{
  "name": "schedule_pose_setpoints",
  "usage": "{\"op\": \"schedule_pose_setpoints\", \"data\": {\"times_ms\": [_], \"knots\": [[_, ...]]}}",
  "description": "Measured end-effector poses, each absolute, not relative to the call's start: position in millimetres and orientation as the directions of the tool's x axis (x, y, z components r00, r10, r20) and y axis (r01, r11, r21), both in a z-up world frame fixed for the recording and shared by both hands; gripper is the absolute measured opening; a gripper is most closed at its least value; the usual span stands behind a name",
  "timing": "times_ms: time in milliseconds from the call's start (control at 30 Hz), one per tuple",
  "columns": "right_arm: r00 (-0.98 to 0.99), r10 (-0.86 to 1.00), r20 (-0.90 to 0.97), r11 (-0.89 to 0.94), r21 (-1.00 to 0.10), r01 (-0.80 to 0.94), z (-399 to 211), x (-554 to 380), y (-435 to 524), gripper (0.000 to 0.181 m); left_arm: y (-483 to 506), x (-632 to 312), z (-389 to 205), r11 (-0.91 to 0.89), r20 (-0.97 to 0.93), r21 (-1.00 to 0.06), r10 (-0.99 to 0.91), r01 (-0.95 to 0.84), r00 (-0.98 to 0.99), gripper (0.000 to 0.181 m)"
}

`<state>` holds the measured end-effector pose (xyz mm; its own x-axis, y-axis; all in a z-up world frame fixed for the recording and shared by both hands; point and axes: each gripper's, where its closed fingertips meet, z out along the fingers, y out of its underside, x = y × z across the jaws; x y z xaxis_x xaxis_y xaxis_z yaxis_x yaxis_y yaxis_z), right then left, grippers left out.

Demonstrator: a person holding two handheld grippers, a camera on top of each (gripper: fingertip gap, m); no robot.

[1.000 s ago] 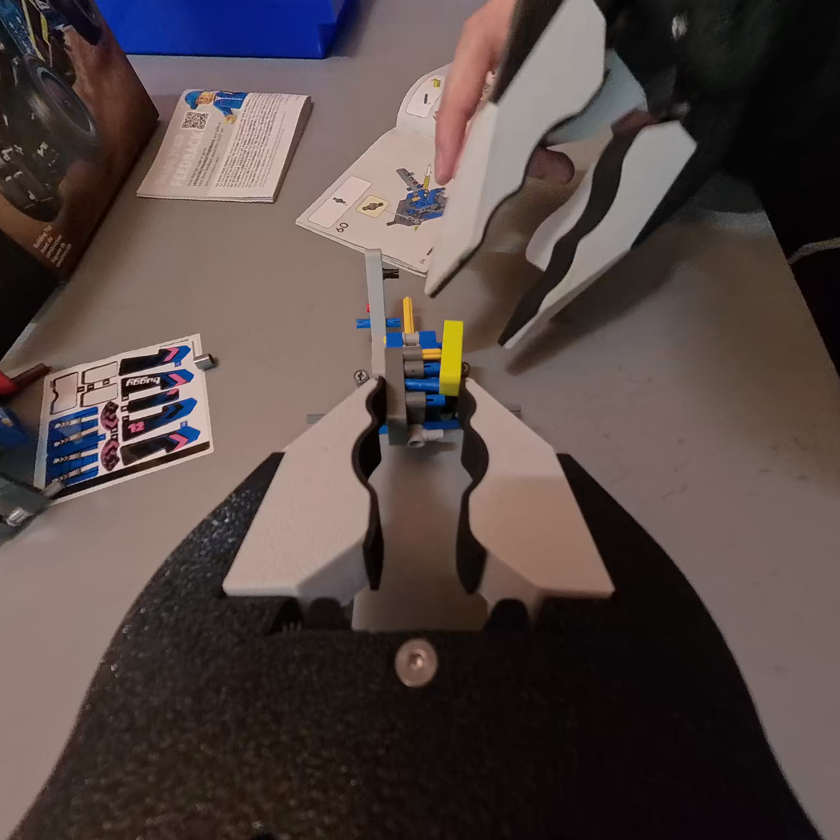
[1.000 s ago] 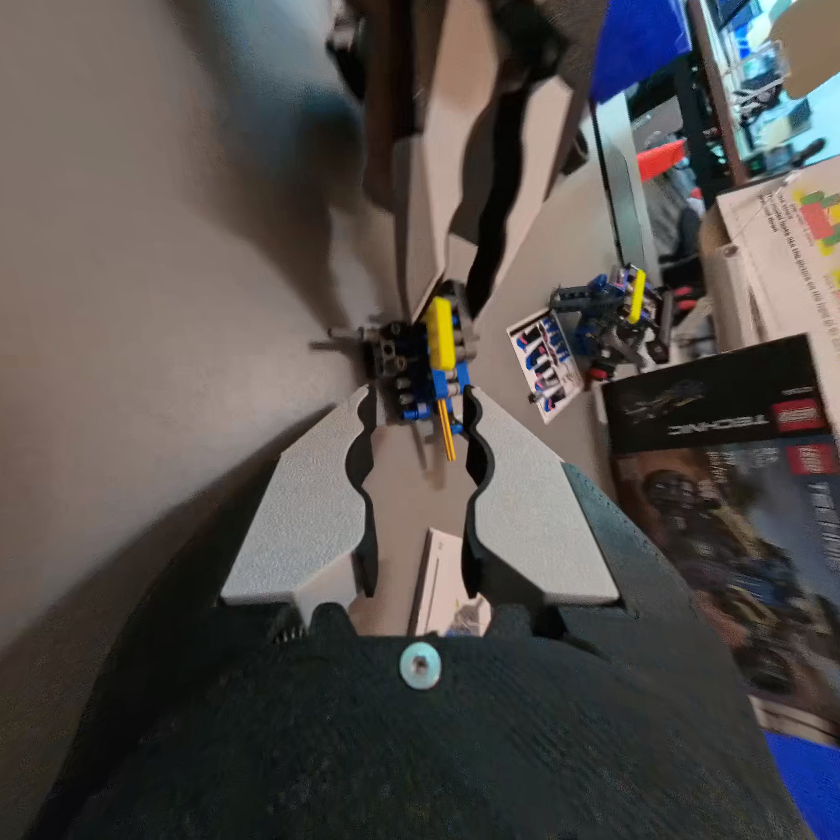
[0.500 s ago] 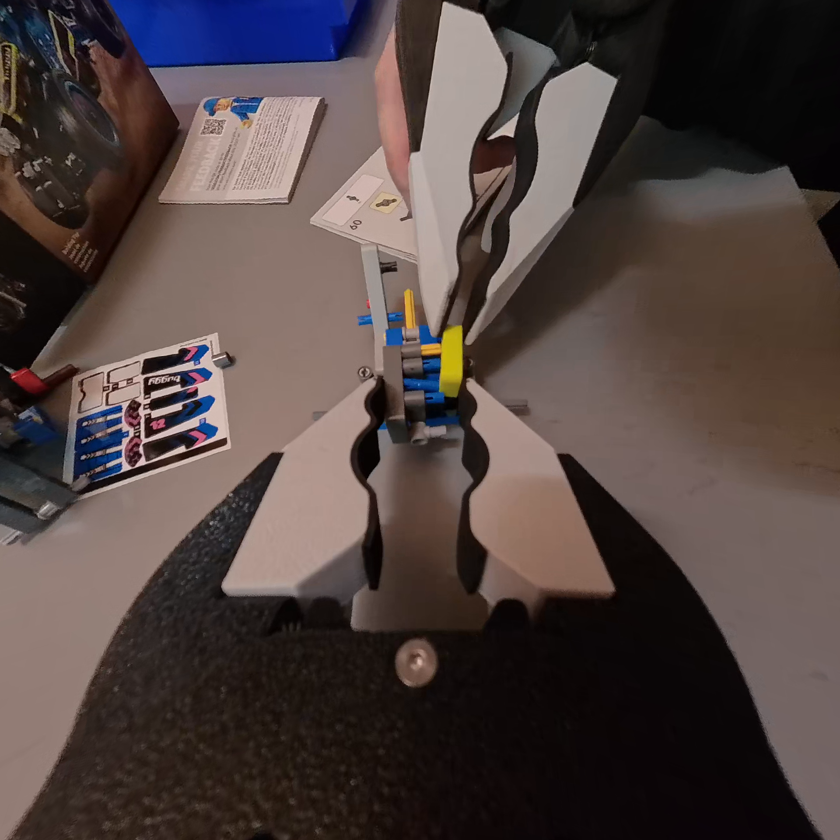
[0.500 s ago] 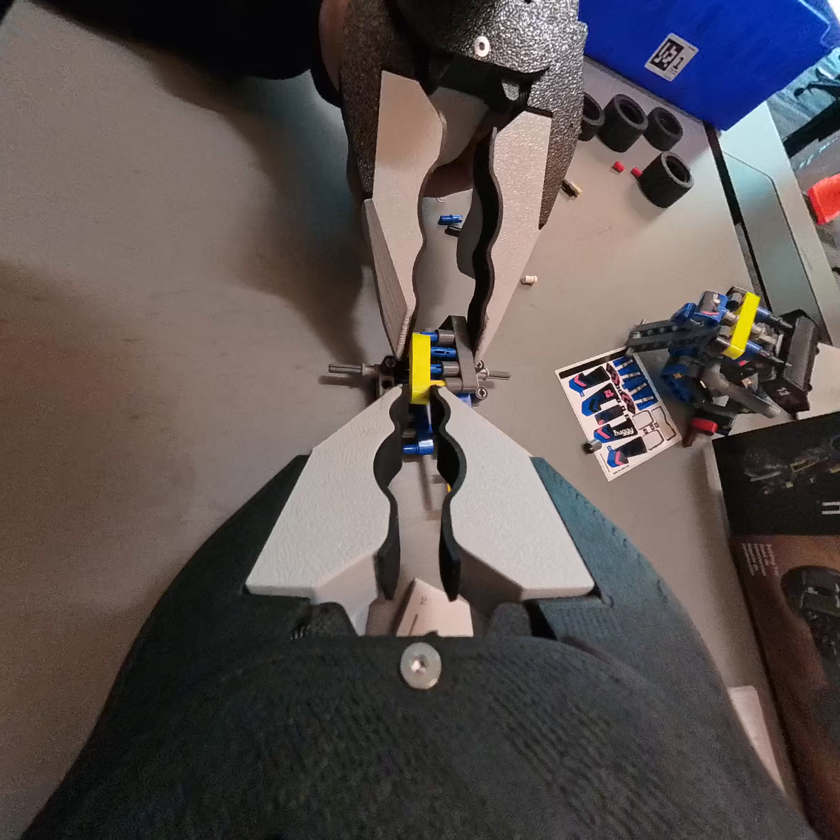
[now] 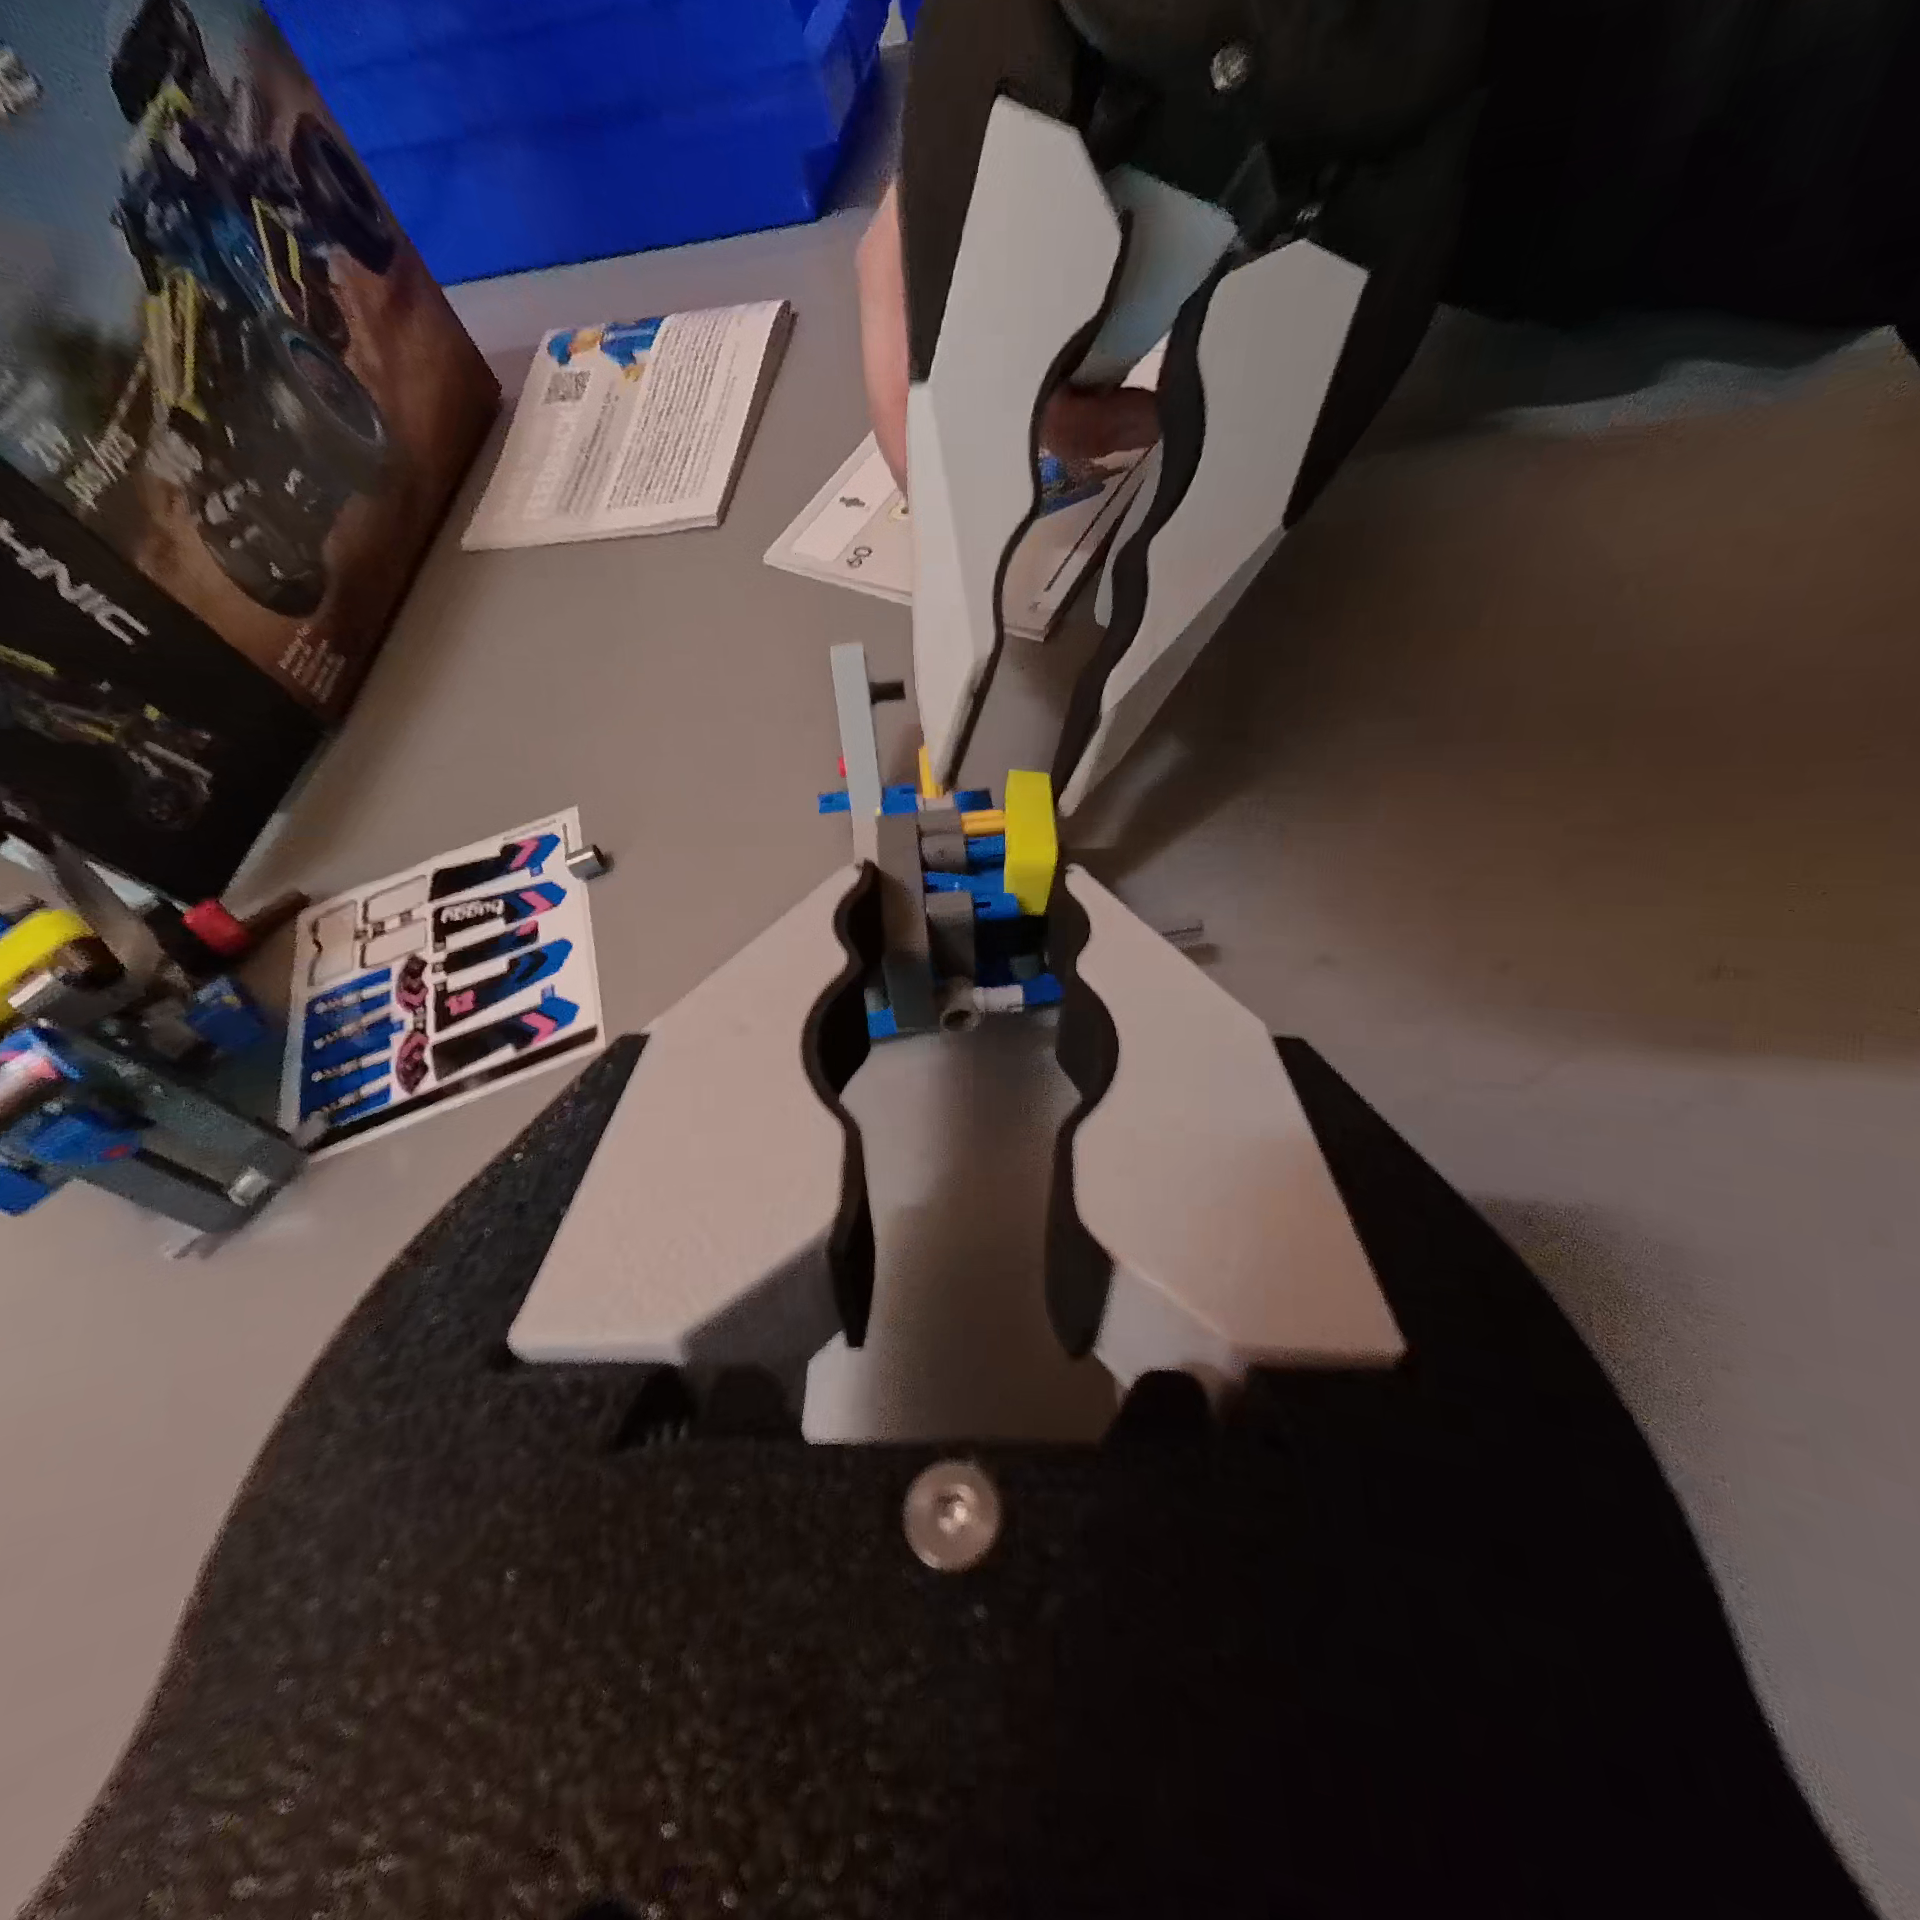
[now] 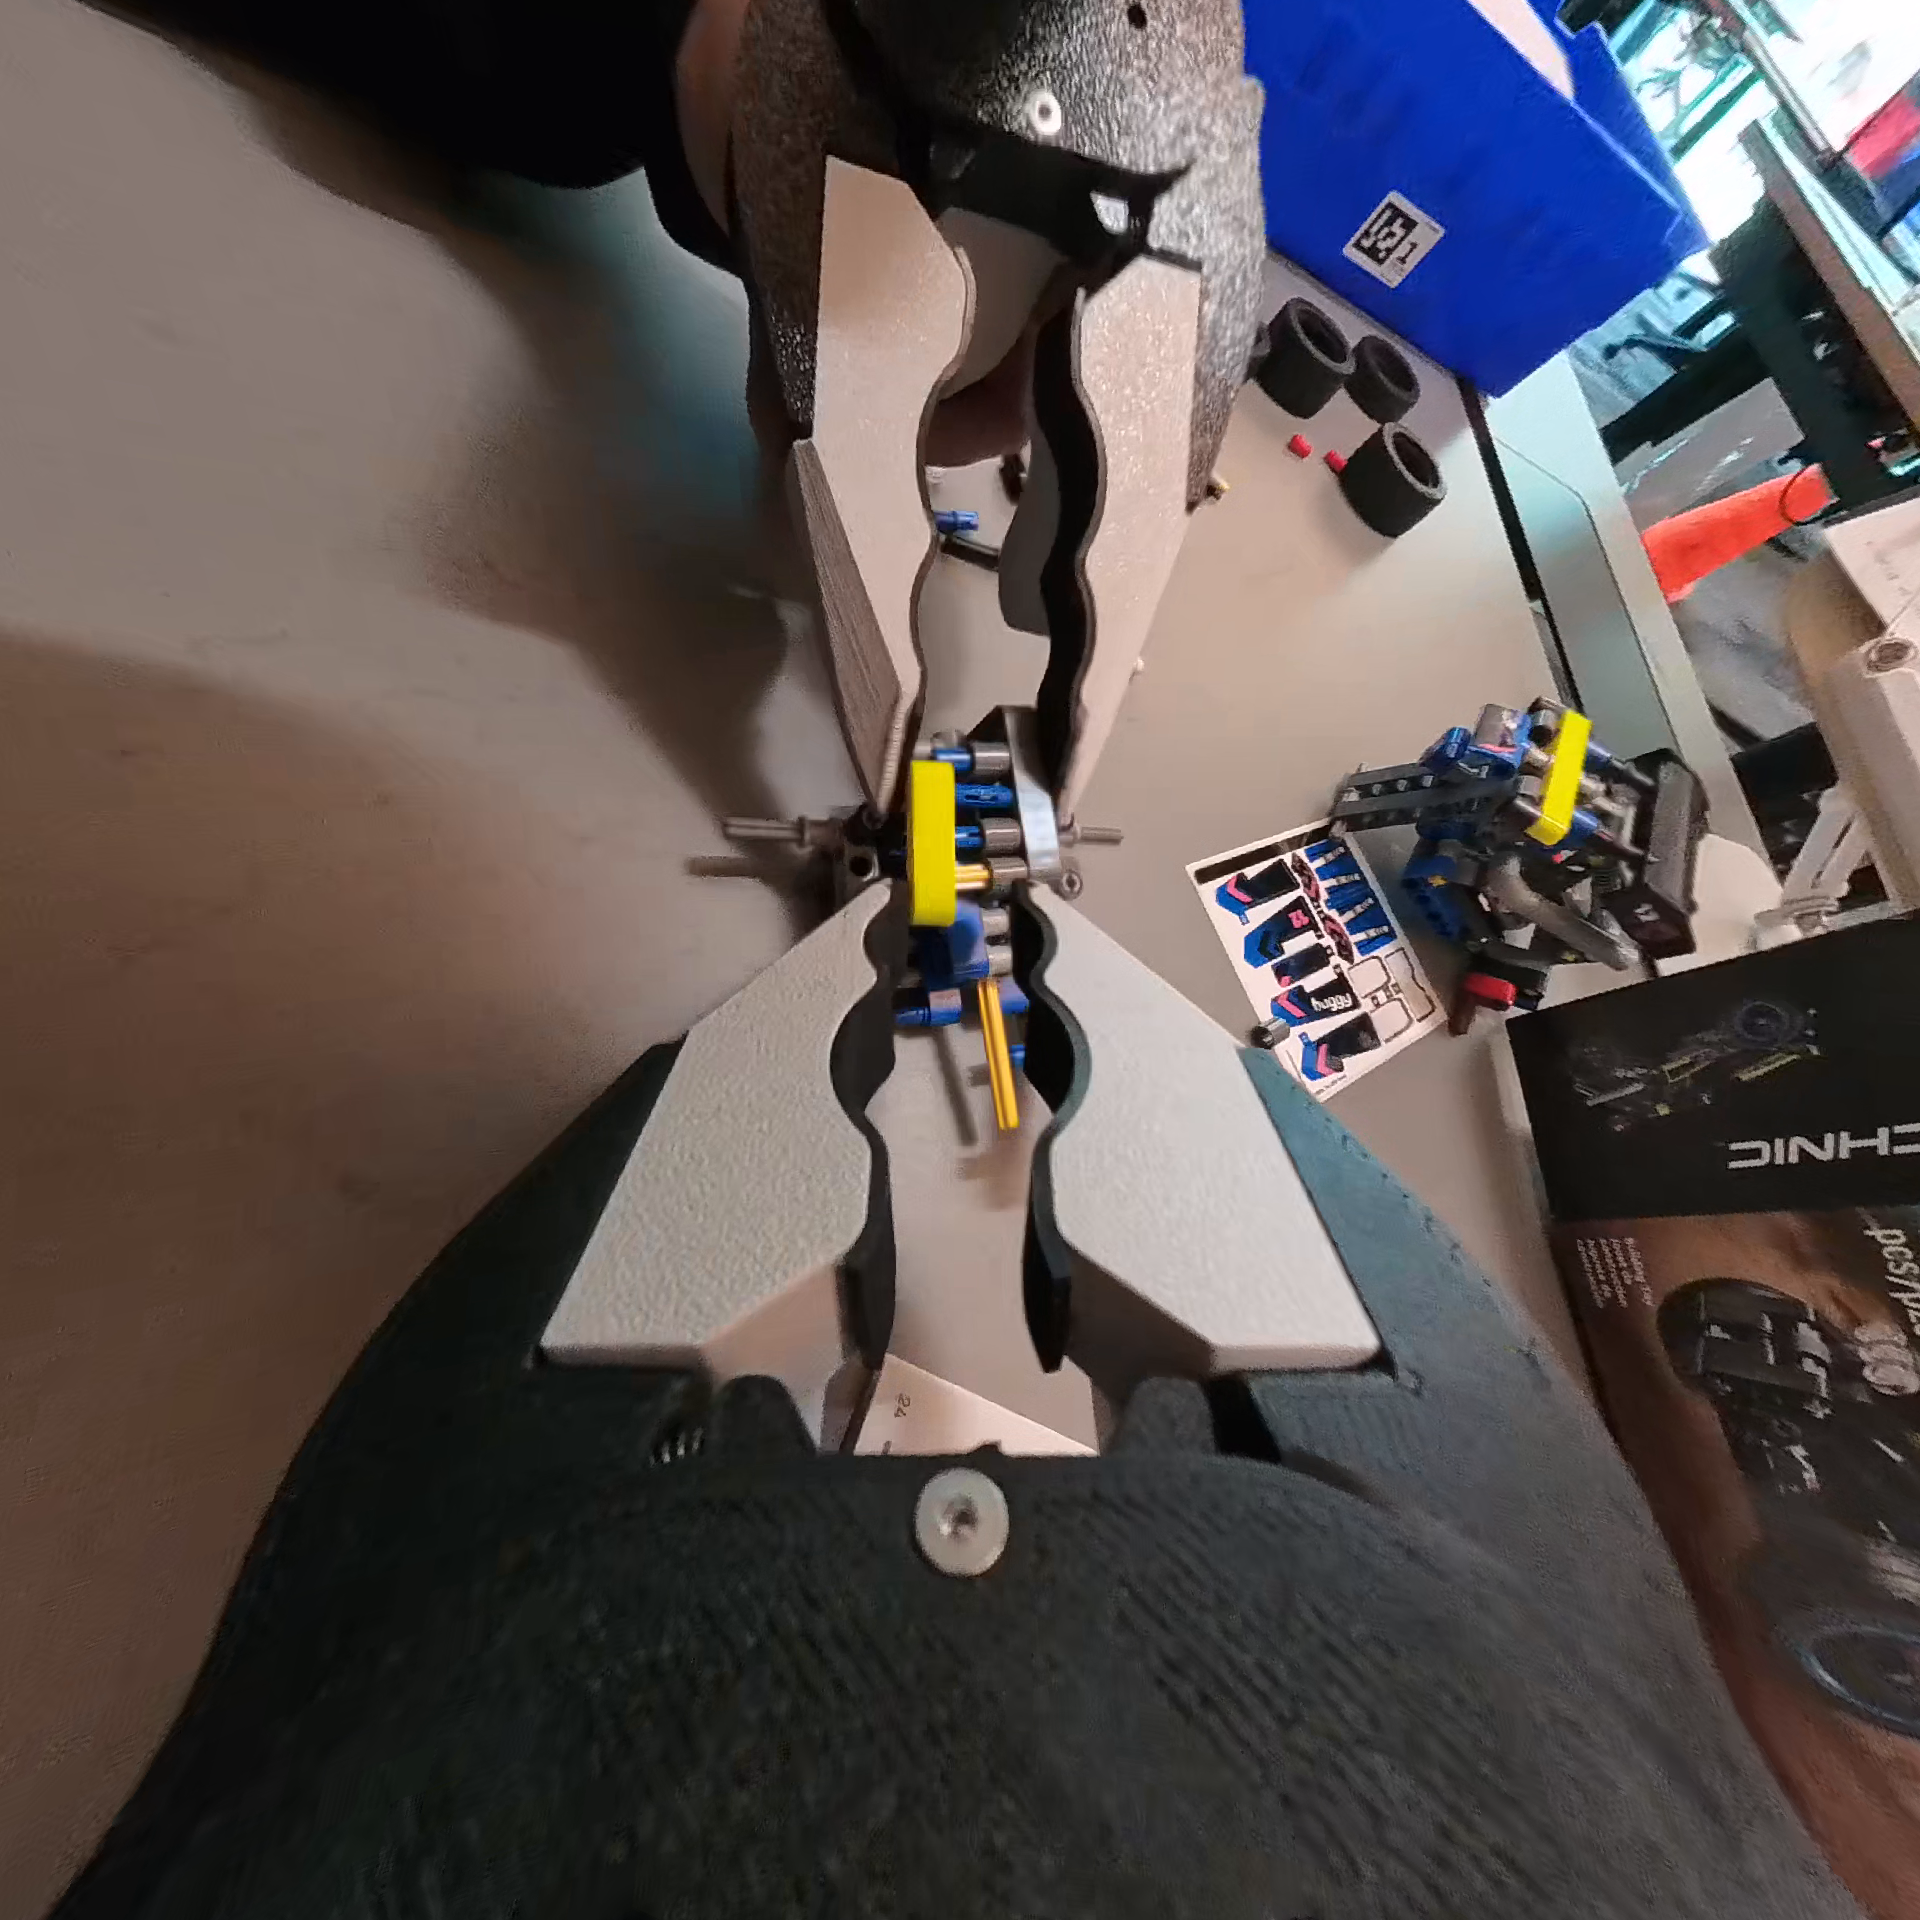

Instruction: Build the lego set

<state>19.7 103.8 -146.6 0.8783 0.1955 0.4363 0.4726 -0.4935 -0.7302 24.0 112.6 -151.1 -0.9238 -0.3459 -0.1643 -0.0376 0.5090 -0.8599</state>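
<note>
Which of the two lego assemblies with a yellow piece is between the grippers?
The small lego assembly at the table's middle, with both grippers' fingertips at its sides. The larger lego assembly lies apart, beside the sticker sheet, untouched.

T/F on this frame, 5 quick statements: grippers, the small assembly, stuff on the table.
1. The small lego assembly sits between the left gripper fingers. True.
2. The right gripper reaches the assembly from the opposite side. True.
3. The sticker sheet is stuck onto the set box. False: it lies flat on the table, beside the box.
4. Three black tyres sit near the blue bin. True.
5. The second, larger lego build is held by a gripper. False: it rests on the table past the sticker sheet, untouched.
</note>
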Motion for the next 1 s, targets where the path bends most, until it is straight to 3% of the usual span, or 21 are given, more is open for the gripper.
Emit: {"op": "schedule_pose_setpoints", "data": {"times_ms": [33, 333, 633, 833, 1000], "knots": [[0.878, 0.194, 0.438, -0.496, -0.728, 0.473, -148.9, 19.7, 103.6, 0.018, 111.6, 23.5, -150.3, 0.512, -0.188, -0.859, -0.338, -0.013, -0.922, 0.029], [0.904, 0.165, 0.394, -0.478, -0.769, 0.423, -151.9, 21.5, 102.9, 0.022, 112.0, 22.6, -150.9, 0.545, -0.311, -0.831, -0.290, 0.111, -0.905, 0.029], [0.905, 0.131, 0.404, -0.465, -0.781, 0.416, -148.6, 25.0, 102.8, 0.022, 114.7, 24.9, -151.4, 0.545, -0.304, -0.832, -0.300, 0.099, -0.904, 0.029], [0.874, 0.152, 0.462, -0.452, -0.754, 0.477, -148.0, 21.4, 104.3, 0.008, 117.5, 27.8, -151.7, 0.541, -0.276, -0.839, -0.322, 0.063, -0.905, 0.029], [0.871, 0.147, 0.470, -0.460, -0.747, 0.480, -151.4, 21.5, 106.0, 0.007, 117.8, 27.9, -151.3, 0.539, -0.276, -0.840, -0.323, 0.064, -0.905, 0.029]]}}
